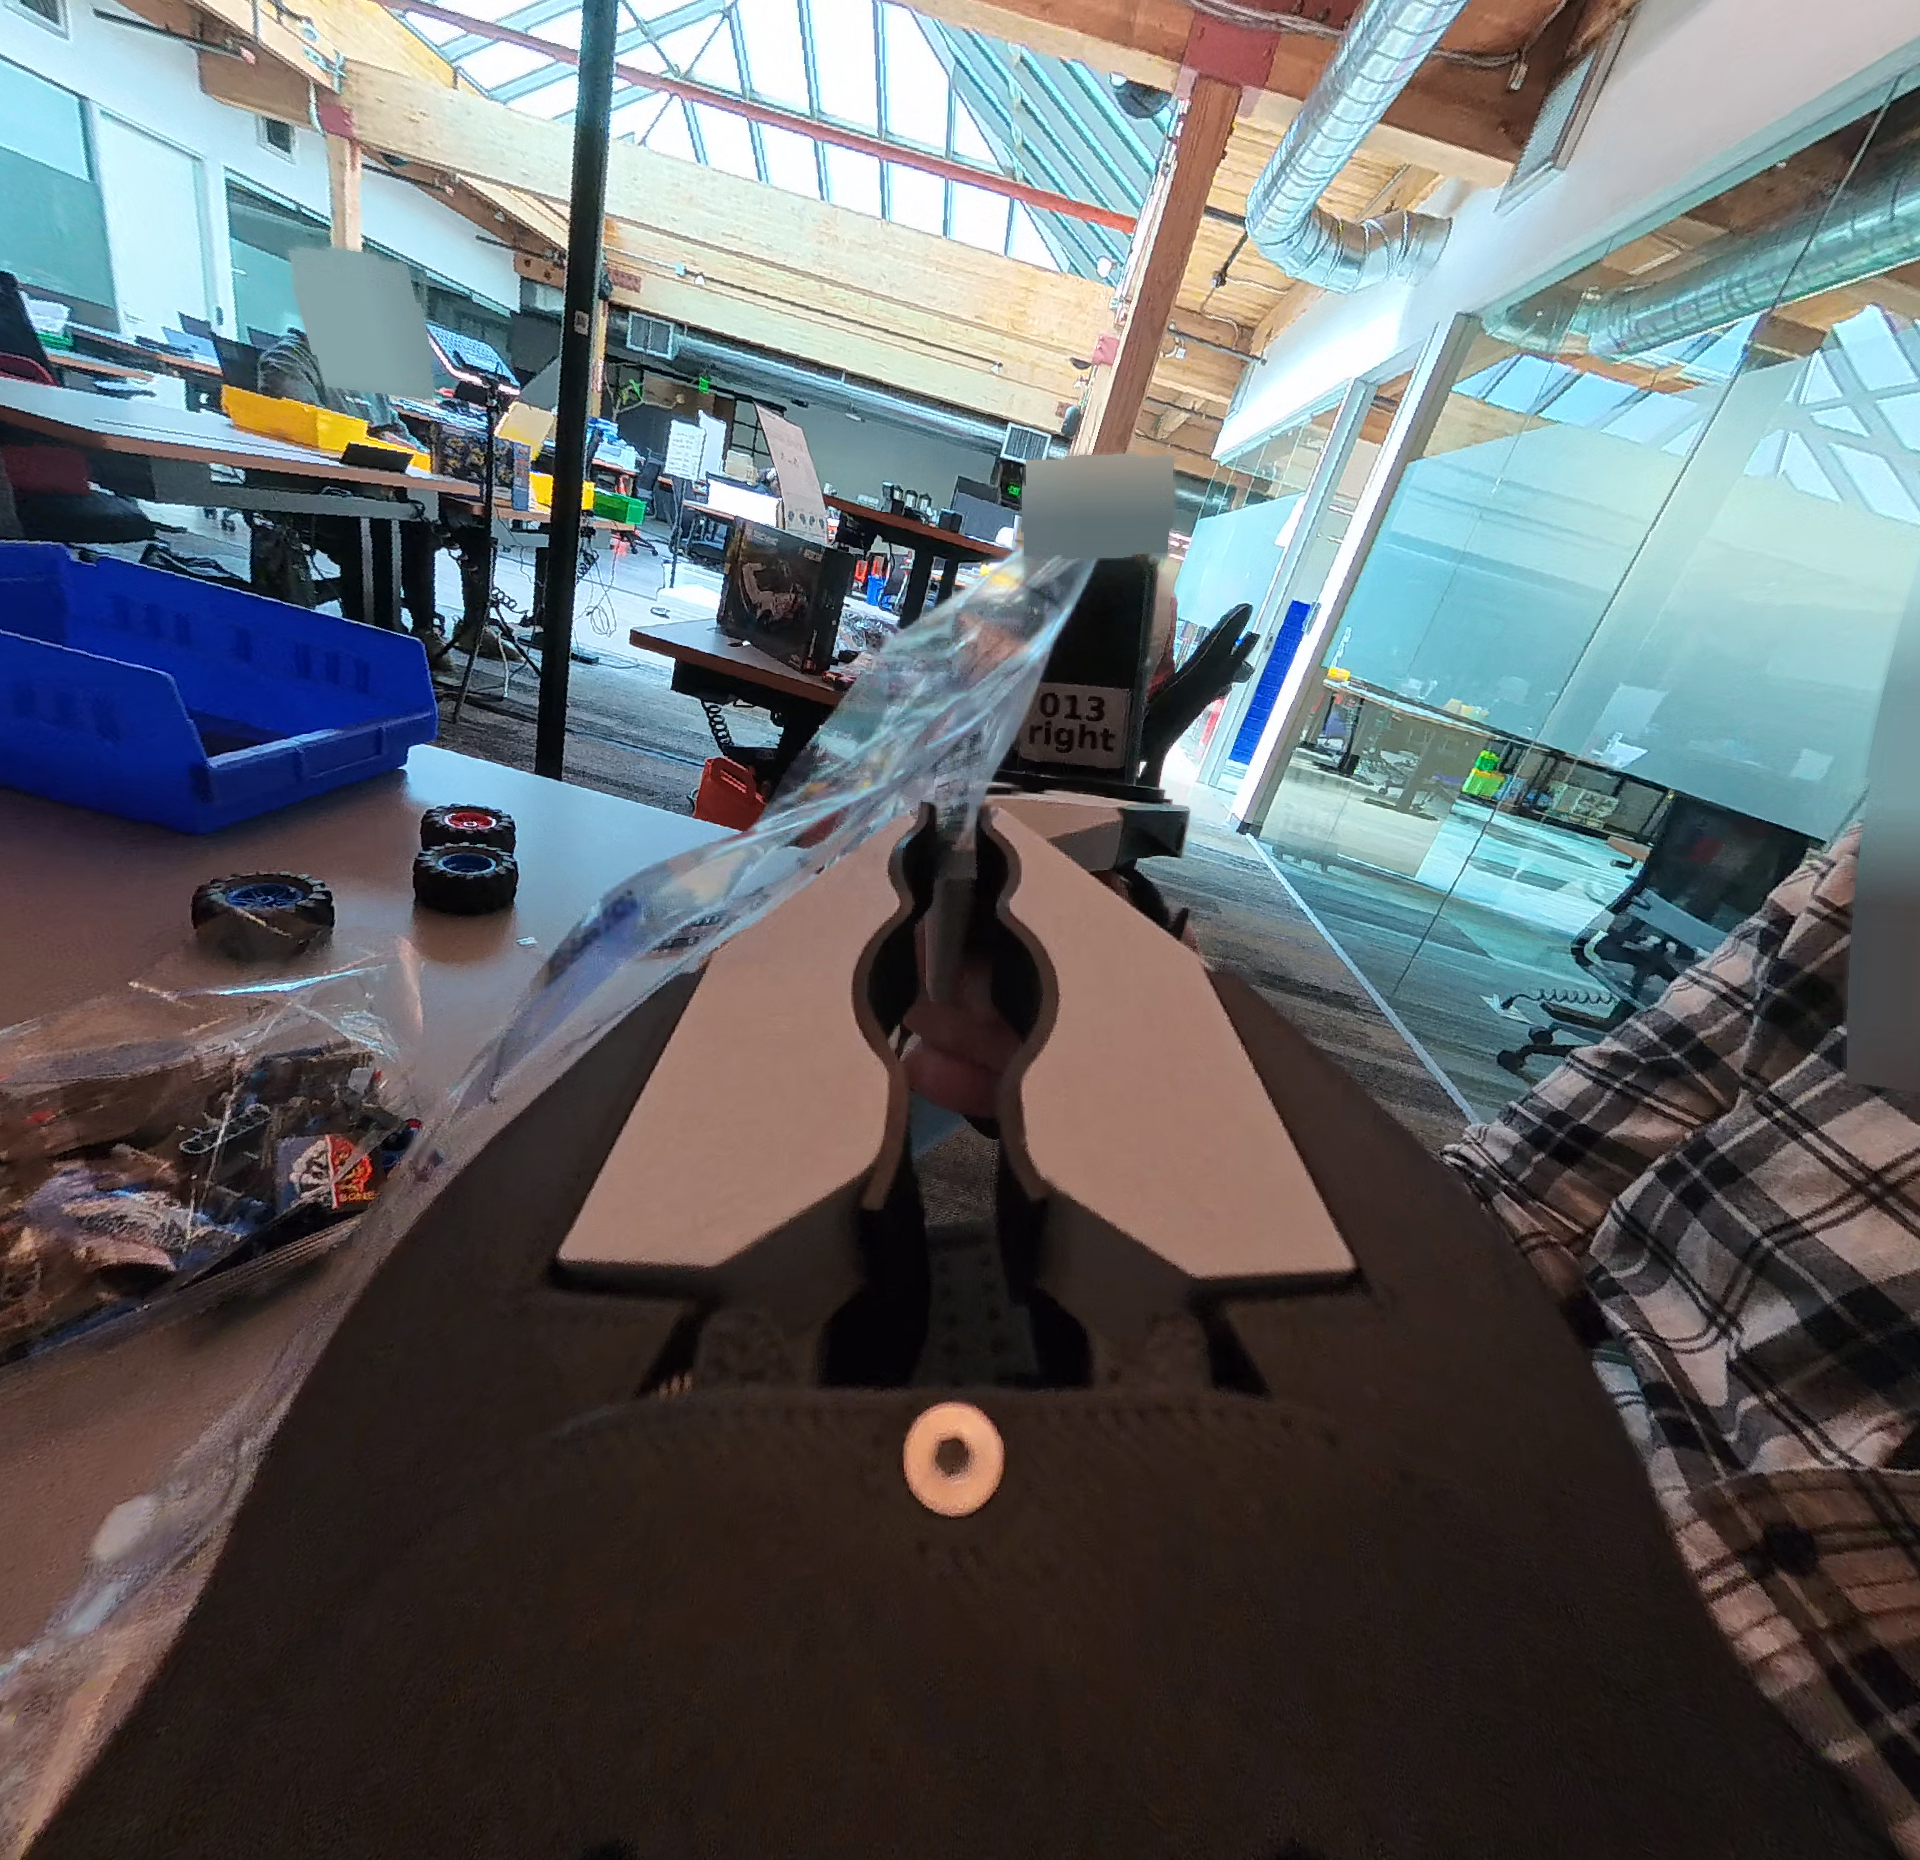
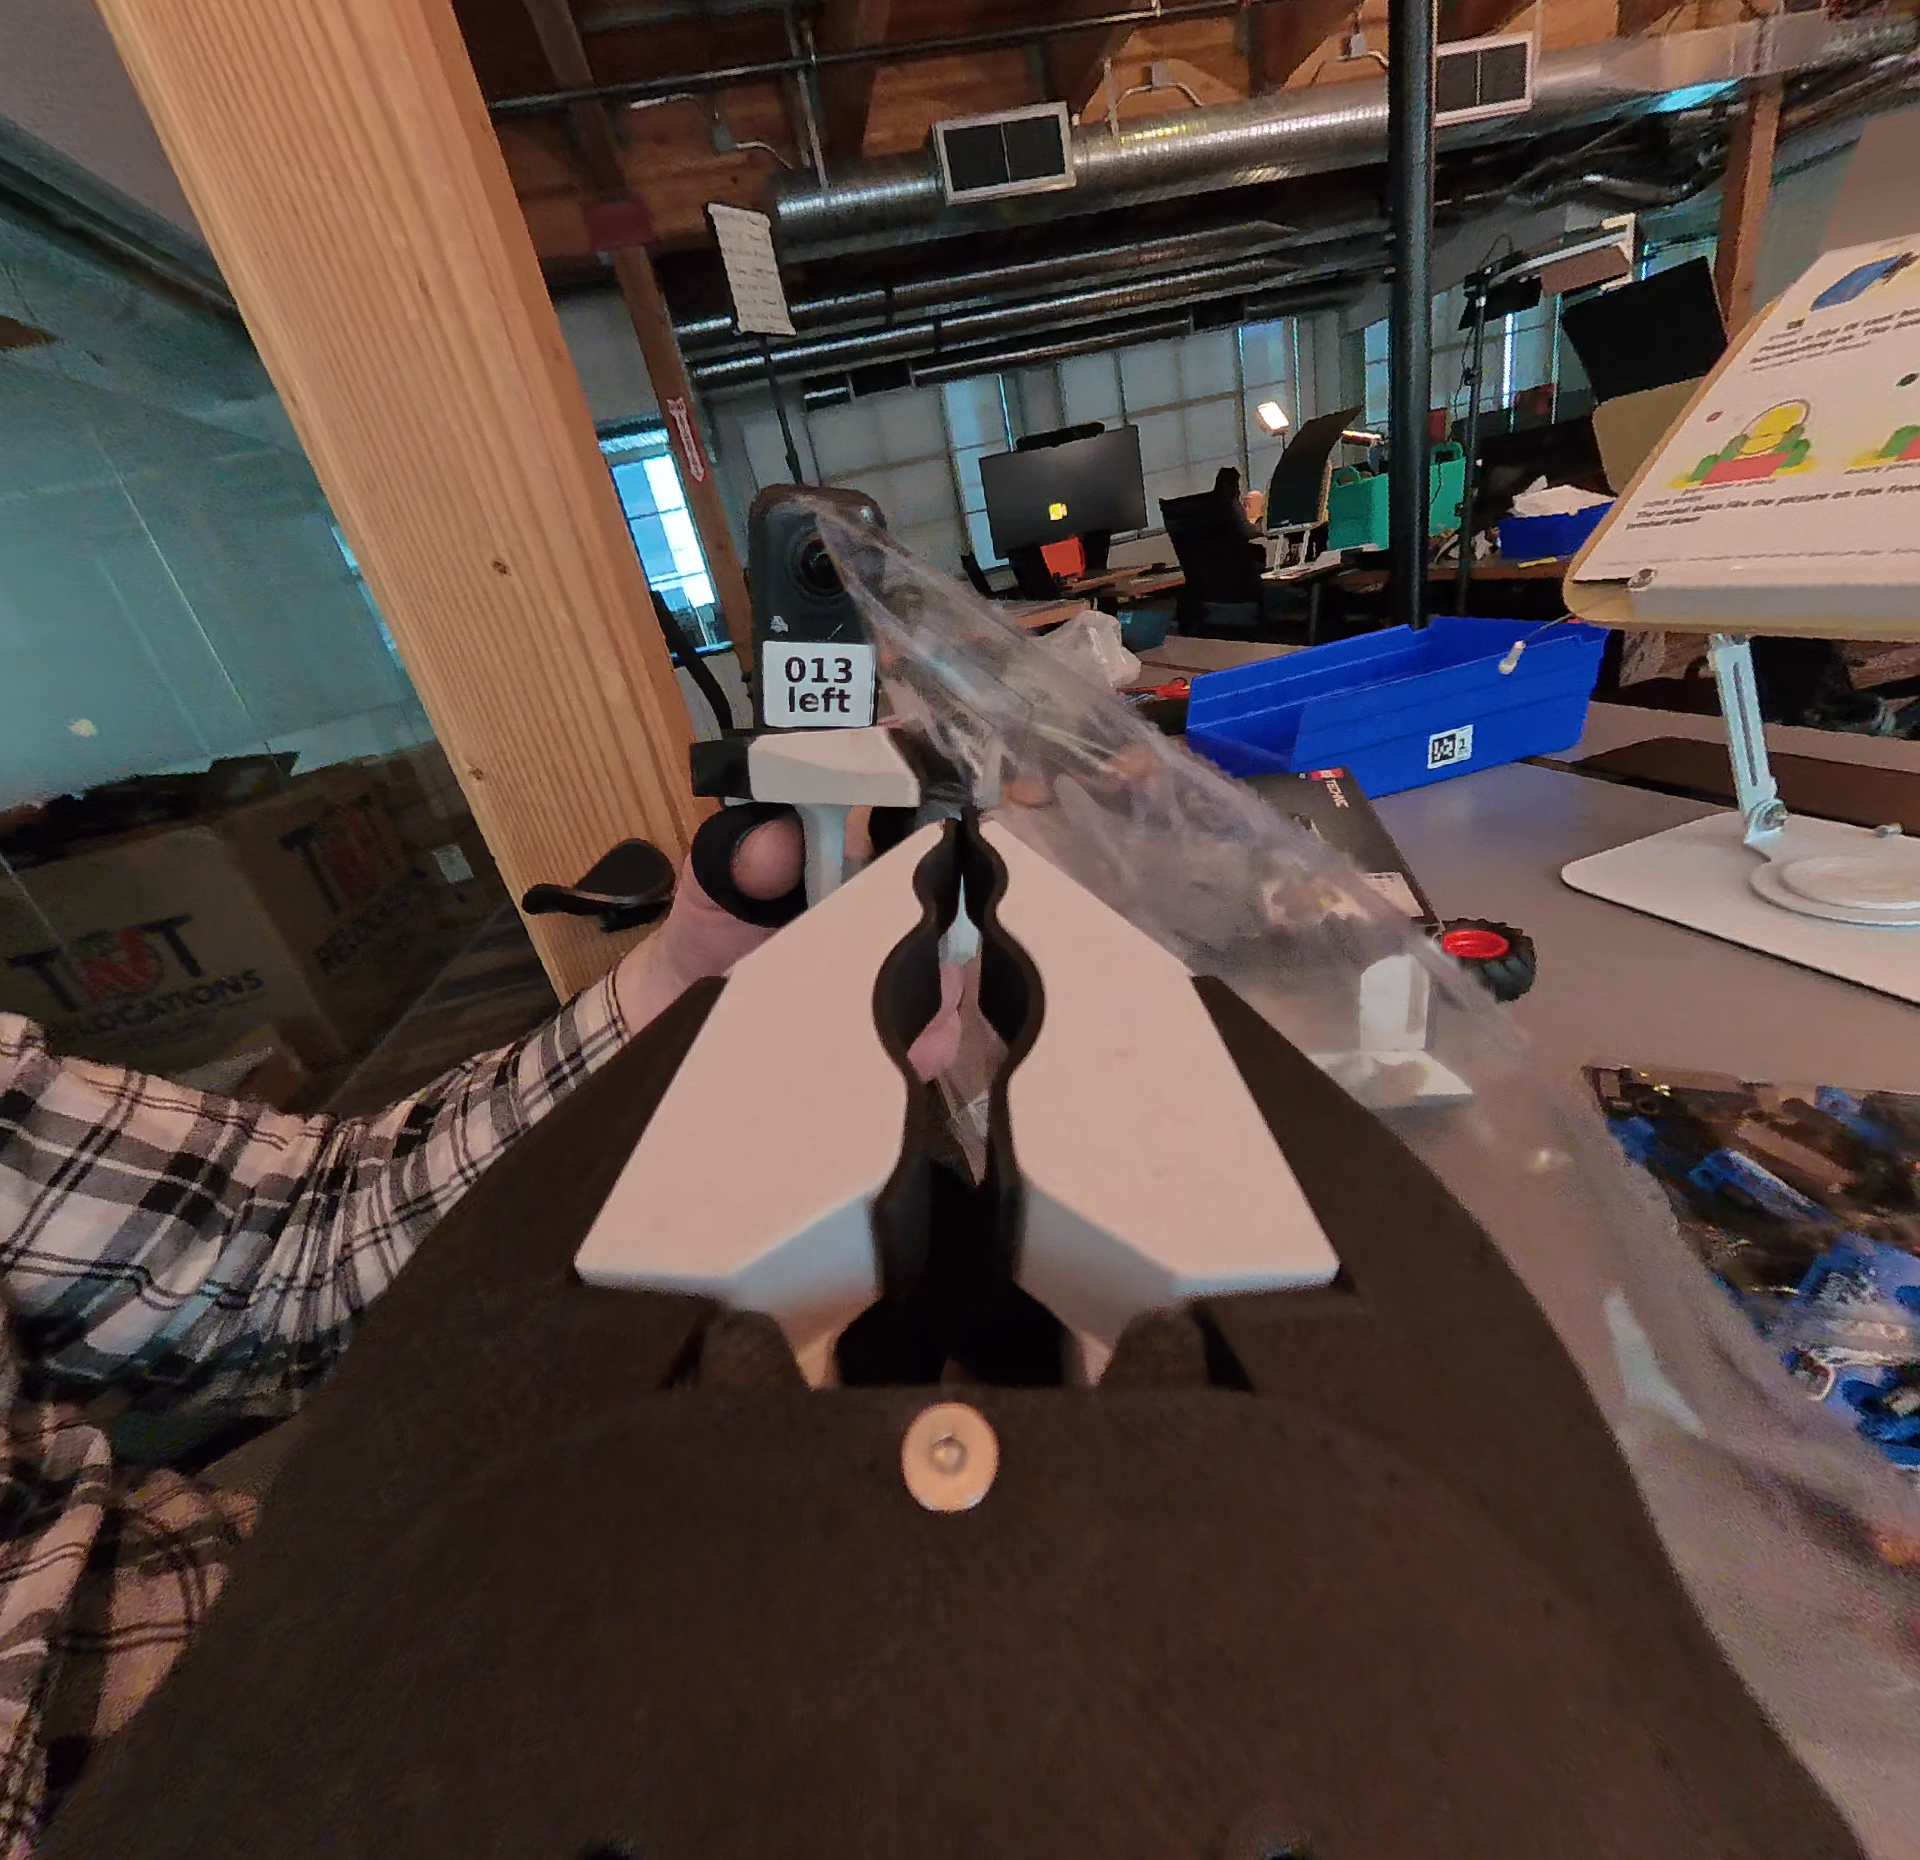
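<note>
One clear bag (image 1: 831, 823) pinched by two grippers (image 1: 954, 823) (image 2: 961, 839).

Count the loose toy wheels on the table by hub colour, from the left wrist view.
Blue-hub wheels: 2, one nearest the camera, one behind it.
Red-hub wheels: 1, touching the second blue one.
Total: 3 wheels, all on the table beside the blue bin.

Three small black rubber toy wheels (image 1: 465, 830) sit on the grey table, two blue-hubbed, one red-hubbed. One blue plastic bin (image 1: 156, 688). Two clear plastic bags of parts (image 1: 187, 1114).
</note>
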Demonstrator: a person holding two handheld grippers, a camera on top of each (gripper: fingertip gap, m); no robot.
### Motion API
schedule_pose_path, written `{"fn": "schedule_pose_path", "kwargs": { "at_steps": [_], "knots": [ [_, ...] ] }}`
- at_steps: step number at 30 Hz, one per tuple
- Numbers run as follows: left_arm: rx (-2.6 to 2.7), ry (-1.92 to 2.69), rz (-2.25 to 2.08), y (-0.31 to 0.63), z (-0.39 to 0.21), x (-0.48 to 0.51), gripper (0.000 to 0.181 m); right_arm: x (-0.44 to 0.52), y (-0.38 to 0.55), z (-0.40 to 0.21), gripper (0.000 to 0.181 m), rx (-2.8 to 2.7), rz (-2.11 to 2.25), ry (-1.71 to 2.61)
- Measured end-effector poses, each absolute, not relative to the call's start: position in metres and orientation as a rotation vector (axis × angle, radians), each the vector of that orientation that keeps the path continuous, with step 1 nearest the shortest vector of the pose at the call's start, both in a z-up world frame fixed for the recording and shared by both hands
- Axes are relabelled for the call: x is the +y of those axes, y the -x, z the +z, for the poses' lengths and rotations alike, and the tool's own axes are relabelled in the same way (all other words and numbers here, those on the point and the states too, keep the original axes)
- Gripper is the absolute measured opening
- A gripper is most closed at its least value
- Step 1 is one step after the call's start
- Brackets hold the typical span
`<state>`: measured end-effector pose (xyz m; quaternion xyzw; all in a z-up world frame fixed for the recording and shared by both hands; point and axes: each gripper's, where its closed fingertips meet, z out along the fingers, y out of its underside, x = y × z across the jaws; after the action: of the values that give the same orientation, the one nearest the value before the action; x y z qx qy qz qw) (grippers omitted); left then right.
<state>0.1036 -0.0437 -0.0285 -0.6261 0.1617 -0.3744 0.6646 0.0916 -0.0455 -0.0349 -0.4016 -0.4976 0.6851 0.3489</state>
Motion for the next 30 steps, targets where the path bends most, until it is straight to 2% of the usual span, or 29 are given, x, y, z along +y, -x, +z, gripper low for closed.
{"fn": "schedule_pose_path", "kwargs": {
  "at_steps": [13, 18, 23, 27, 30],
  "knots": [
    [0.367, 1.438, -0.804, -0.1, -0.046, -0.037, 0.0, -0.034, -0.085, -0.044, 0.0, -1.257, 1.707, 1.098],
    [0.349, 1.582, -0.66, -0.084, -0.087, -0.028, 0.001, -0.003, -0.088, -0.084, 0.0, -1.302, 1.592, 1.249],
    [0.383, 1.705, -0.519, -0.083, -0.122, -0.036, 0.002, 0.019, -0.112, -0.128, 0.008, -1.468, 1.394, 1.408],
    [0.492, 1.814, -0.501, -0.117, -0.158, -0.05, 0.004, 0.028, -0.135, -0.164, 0.015, -1.606, 1.198, 1.493],
    [0.516, 1.899, -0.571, -0.155, -0.197, -0.059, 0.007, 0.04, -0.139, -0.199, 0.012, -1.622, 1.148, 1.604]
  ]
}}
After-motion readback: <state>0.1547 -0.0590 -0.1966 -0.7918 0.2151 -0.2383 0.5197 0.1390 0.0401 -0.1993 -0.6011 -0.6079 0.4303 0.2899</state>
